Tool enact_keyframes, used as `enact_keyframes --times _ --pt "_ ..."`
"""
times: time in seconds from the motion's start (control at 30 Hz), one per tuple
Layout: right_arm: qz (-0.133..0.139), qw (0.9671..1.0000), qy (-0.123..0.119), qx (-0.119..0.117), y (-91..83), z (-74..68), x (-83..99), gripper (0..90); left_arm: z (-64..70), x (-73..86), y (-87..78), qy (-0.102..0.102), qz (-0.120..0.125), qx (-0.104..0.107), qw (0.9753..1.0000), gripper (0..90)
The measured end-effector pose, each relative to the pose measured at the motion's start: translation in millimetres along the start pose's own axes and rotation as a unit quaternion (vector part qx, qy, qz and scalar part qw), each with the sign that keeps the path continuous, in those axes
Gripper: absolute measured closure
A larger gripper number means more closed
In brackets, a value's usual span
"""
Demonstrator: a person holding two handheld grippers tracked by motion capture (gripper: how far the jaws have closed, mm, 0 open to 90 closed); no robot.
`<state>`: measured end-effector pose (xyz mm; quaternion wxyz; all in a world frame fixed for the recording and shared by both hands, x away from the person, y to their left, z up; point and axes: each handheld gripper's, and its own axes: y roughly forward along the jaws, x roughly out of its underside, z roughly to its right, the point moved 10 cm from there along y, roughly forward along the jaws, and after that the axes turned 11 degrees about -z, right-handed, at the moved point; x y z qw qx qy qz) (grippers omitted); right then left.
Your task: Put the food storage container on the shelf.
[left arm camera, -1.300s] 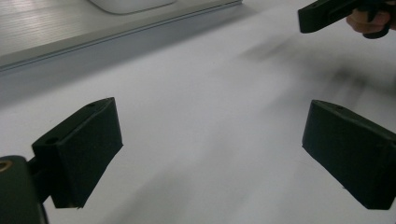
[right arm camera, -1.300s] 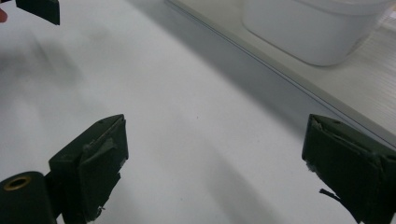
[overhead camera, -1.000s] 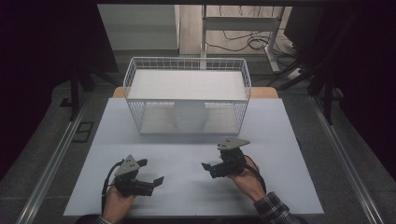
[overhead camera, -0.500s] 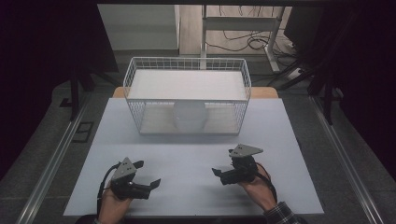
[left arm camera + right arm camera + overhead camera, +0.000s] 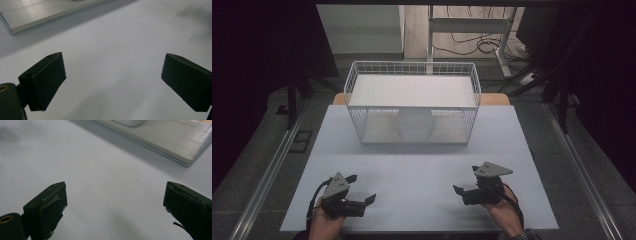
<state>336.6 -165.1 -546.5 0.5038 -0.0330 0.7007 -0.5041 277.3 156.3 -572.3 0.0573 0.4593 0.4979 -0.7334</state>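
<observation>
A white wire basket (image 5: 412, 85) stands at the far middle of the white table (image 5: 422, 165), and a white rounded object (image 5: 414, 124) sits inside it on its pale floor. My left gripper (image 5: 362, 188) rests near the front left edge, held by a hand, open, jaws pointing right. My right gripper (image 5: 466, 180) lies near the front right, open, jaws pointing left. In the left gripper view the left gripper (image 5: 112, 80) has nothing but bare tabletop between its jaws. In the right gripper view the right gripper (image 5: 115, 205) is wide open too, over bare table.
The basket's base edge (image 5: 50, 15) crosses the top of the left gripper view, and the same basket base (image 5: 162, 142) shows in the right gripper view under the white object (image 5: 130, 122). Metal rails (image 5: 267, 175) run along both sides of the table.
Both grippers have drawn back toward the near edge. The right one also moved rightward, so the two are farther apart. Both stay open.
</observation>
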Motion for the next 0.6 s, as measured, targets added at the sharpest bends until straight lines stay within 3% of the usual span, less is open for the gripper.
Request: enact_keyframes --times 0.23,0.47,0.6 --pt "-0.021 0.9997 0.011 0.006 -6.7 2.0 23.4 4.8 -5.8 8.9 -0.9 -0.008 -0.01 -0.01 0.9999 3.9" --pt "-0.057 0.9981 0.02 -0.003 -0.5 0.0 45.2 3.7 -7.9 18.4 4.1 -0.015 -0.038 -0.006 0.9991 3.2" --pt "-0.071 0.9973 0.017 0.001 2.7 0.0 48.9 3.3 -7.3 18.7 4.9 -0.017 -0.041 -0.002 0.999 3.1"
